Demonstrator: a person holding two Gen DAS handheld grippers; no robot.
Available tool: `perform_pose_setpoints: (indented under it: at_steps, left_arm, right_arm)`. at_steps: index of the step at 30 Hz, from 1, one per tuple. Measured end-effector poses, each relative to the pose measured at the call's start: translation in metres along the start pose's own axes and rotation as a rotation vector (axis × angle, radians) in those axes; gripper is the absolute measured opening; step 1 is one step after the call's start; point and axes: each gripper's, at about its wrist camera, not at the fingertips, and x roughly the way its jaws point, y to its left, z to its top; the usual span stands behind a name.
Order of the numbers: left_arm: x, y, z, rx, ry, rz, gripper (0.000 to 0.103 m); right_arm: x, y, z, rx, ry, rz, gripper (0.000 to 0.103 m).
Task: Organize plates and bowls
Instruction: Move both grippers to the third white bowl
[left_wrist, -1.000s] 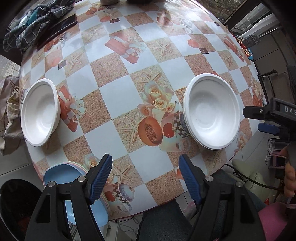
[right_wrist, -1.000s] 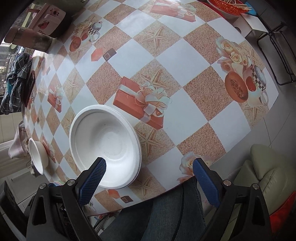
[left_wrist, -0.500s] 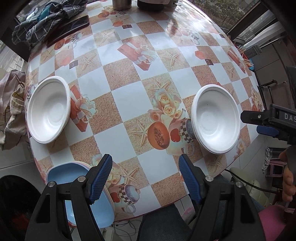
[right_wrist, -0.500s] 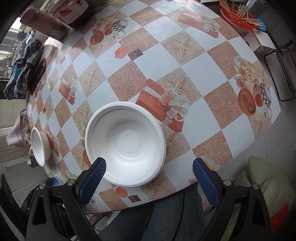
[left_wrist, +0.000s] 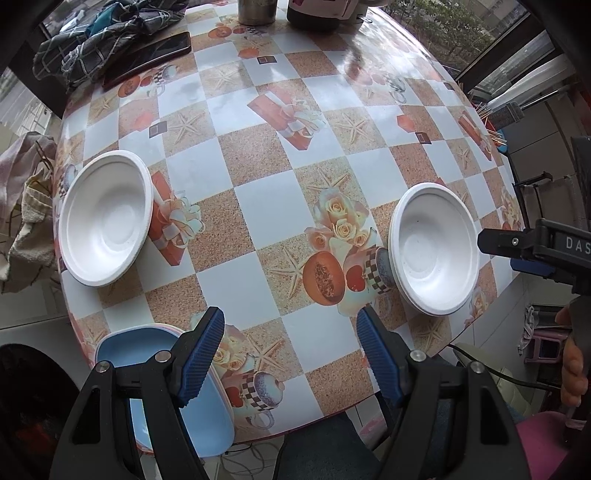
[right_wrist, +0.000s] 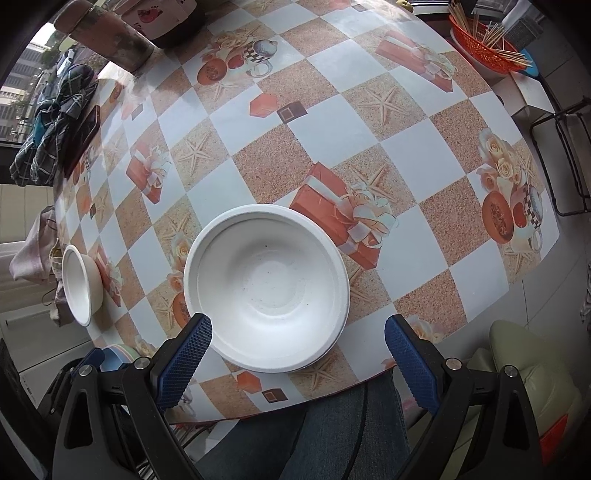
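2 white moulded-fibre bowls sit apart on the round table with the checked printed cloth (left_wrist: 258, 206): the right bowl (right_wrist: 266, 291) near the front edge, the left bowl (left_wrist: 105, 218) at the far left. A stack of blue plastic plates (left_wrist: 159, 373) lies by the near rim. The bowls look light, stiff, easily crushed; pinching the rim seems best. The right gripper (right_wrist: 297, 360) hangs wide open just short of the right bowl, touching nothing. The left gripper (left_wrist: 290, 354) is likewise spread and empty.

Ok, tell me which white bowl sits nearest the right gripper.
The white bowl directly before the right gripper; the other white bowl sits far left by the table edge.
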Motion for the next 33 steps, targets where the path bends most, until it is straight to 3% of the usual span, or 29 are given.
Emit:
perform_pose_setpoints:
  at_steps: [9,14,20,26,33]
  left_arm:
    - [-0.011,0.021,0.009,-0.093,-0.039,-0.025,0.078]
    - [-0.028,0.047,0.024,-0.176,-0.108,-0.006,0.078]
    - [-0.042,0.104,0.039,-0.307,-0.167,0.059,0.078]
    - [-0.039,0.162,0.042,-0.427,-0.169,0.142,0.078]
    - [-0.017,0.205,0.038,-0.503,-0.114,0.2,0.078]
  right_arm:
    - [0.0,0.03,0.009,-0.084,0.012,-0.008,0.096]
    - [0.002,0.071,0.014,-0.187,0.032,0.0,0.096]
    - [0.008,0.132,0.018,-0.323,0.045,0.018,0.096]
    - [0.021,0.186,0.022,-0.438,0.057,0.021,0.096]
    - [0.047,0.234,0.024,-0.523,0.081,0.014,0.096]
